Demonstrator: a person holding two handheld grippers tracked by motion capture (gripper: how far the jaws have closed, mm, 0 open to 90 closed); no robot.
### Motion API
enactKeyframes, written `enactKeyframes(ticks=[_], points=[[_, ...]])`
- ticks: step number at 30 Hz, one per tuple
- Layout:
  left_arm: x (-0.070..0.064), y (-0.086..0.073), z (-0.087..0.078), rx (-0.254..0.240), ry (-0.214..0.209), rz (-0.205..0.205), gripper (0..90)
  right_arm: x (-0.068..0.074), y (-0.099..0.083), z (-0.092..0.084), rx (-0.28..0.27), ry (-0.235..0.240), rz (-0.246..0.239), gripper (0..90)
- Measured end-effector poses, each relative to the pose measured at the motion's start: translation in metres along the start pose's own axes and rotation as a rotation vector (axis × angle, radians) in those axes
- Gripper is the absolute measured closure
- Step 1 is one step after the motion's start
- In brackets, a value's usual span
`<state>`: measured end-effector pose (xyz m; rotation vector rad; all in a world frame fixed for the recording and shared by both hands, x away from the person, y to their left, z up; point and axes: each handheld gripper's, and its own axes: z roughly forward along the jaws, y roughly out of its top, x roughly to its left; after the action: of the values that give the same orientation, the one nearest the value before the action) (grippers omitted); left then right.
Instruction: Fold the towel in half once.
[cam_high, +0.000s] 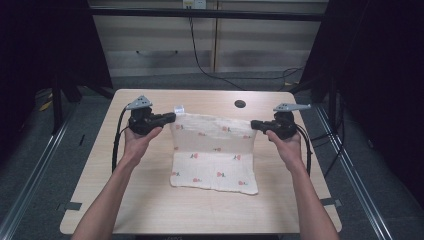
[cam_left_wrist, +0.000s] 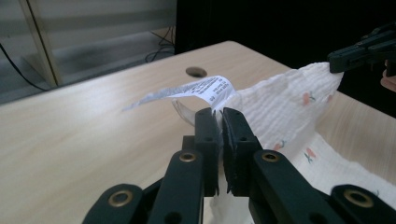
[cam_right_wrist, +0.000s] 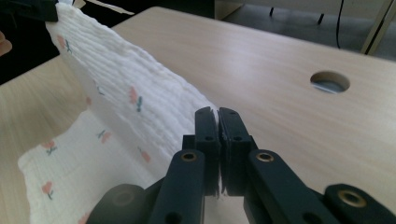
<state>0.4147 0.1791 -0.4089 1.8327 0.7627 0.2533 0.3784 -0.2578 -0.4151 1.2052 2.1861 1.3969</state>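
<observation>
**A:** Okay, what did you have going at that moment, starting closest to you?

**B:** Nearest to you were your forearms coming up off the front edge of the surface (cam_high: 150, 210). The bottom hem of the cloth (cam_high: 215, 160) was lying flat on the wood roughly in the middle, so the near half was still resting there. It was a white crinkly cloth with little red flower prints.

**A:** And the tongs?

**B:** Your left tongs (cam_high: 172, 118) were clamped tight on the cloth's far left corner, jaws pressed together with the fabric pinched between them. In the left gripper view you could see the same pinch (cam_left_wrist: 220, 126), plus the care label (cam_left_wrist: 191, 91) sticking out just past the tips and curling off to the side. Your right tongs (cam_high: 253, 124) were doing the same thing on the far right corner, jaws squeezed closed on the fabric, and the right gripper view (cam_right_wrist: 218, 122) showed it up close.

**A:** So the cloth was off the wood?

**B:** Only the far half. That edge was stretched between your two tongs and lifted, so the cloth sloped from the raised top edge down to the part lying flat.

**A:** Anything behind it?

**B:** Just the round cable hole (cam_high: 240, 104) in the surface, beyond the cloth's top edge.
</observation>
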Motion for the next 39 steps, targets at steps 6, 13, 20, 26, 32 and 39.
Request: enactKeyframes(ticks=[6,13,20,26,32,39], points=[[-0.005,-0.025,-0.004,0.013,-0.031,0.002,85.5,0.002,-0.022,0.003,0.024,0.025,-0.001,87.3],[-0.021,-0.04,-0.023,-0.01,-0.066,0.029,85.5,0.016,-0.03,-0.013,0.009,0.042,-0.036,87.2],[-0.031,-0.053,-0.031,0.002,-0.083,0.035,85.4,0.031,-0.048,-0.025,0.009,0.065,-0.06,87.2],[-0.044,-0.056,-0.038,0.004,-0.092,0.052,85.5,0.04,-0.063,-0.034,0.025,0.069,-0.068,87.3],[-0.049,-0.064,-0.038,0.071,-0.087,0.065,85.5,0.047,-0.076,-0.035,0.072,0.081,-0.079,87.3],[-0.058,-0.078,-0.047,0.091,-0.115,0.056,85.4,0.058,-0.078,-0.042,0.104,0.088,-0.098,87.3]])
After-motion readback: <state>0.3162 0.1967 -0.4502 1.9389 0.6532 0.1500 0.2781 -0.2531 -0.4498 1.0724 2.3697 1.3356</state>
